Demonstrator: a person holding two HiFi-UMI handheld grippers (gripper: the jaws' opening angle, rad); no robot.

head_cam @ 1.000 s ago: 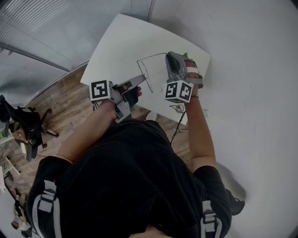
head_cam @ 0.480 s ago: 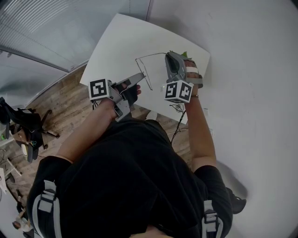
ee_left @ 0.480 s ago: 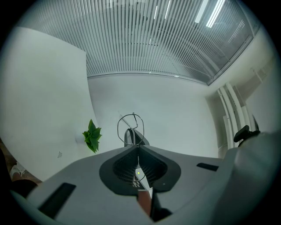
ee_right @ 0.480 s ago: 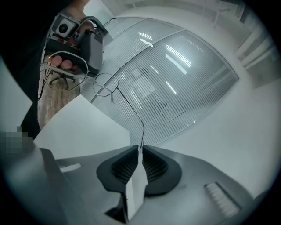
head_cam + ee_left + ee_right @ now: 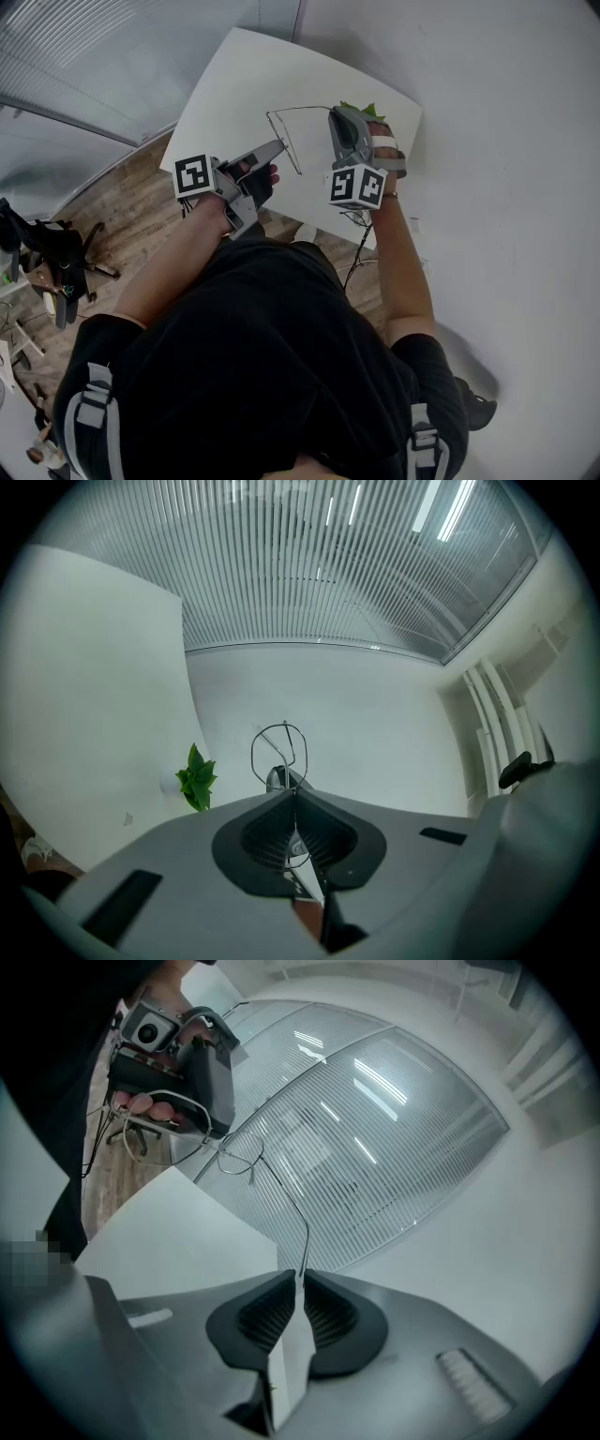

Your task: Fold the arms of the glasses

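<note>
- Your left gripper (image 5: pixel 280 144) is clamping the frame of the glasses (image 5: pixel 298 110) above the table (image 5: pixel 244 84).
- Your right gripper (image 5: pixel 335 112) is pinching one arm (image 5: pixel 298 1213), its jaws having just been closing to a narrow gap.

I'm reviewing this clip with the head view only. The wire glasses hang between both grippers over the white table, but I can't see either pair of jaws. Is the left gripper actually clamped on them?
Observer: Yes. The left gripper is shut on the glasses near the lenses, and one lens ring shows just beyond its tips.
Operator: And the right one?
Observer: The right gripper has just been closing its jaws. They pinch the tip of one arm of the glasses.
Operator: What's the green behind the right gripper?
Observer: A small leafy plant, standing apart from the glasses.
</note>
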